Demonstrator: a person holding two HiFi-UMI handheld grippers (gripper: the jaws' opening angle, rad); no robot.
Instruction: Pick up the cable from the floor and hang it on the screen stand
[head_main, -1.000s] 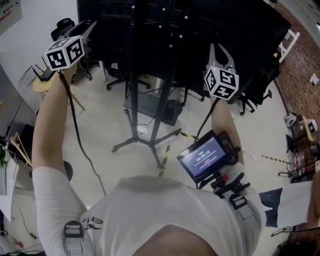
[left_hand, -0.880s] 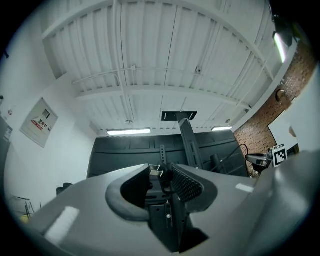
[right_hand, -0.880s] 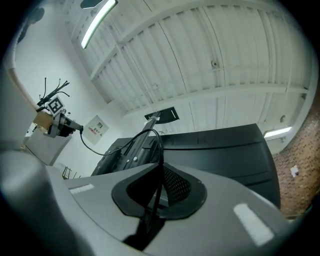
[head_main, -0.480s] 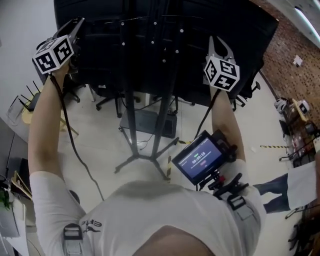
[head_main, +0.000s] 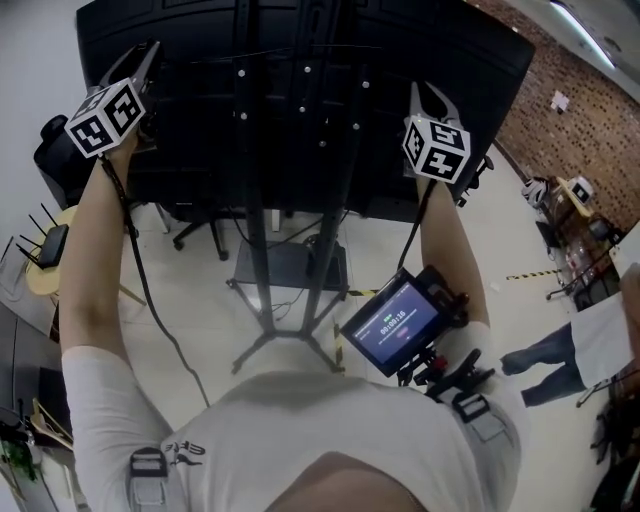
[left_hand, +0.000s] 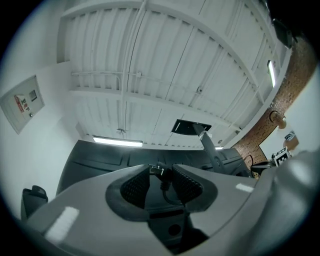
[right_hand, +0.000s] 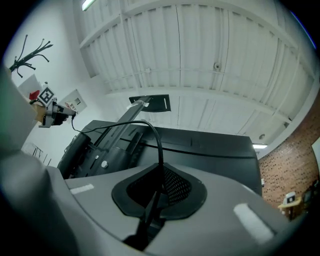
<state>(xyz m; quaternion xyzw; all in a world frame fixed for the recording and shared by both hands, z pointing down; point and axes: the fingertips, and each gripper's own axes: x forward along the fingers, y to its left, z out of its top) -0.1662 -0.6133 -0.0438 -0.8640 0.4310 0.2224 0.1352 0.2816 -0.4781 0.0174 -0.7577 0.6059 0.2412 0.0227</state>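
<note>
Cable (right_hand: 160, 150) | plug end clamped in left gripper (left_hand: 161, 172) | right gripper (right_hand: 162, 182) pinches its run

Mostly matt black
Your cable (right_hand: 159, 150) looks smooth, rubbery; the screen stand (head_main: 252, 260) dull black metal; the floor (head_main: 200, 290) smooth.

left tool (head_main: 130, 65) + right tool (head_main: 432, 100) = 2 tools | cable (right_hand: 160, 150) 1 | screen stand (head_main: 252, 270) 1 | handheld monitor (head_main: 395, 322) 1
</note>
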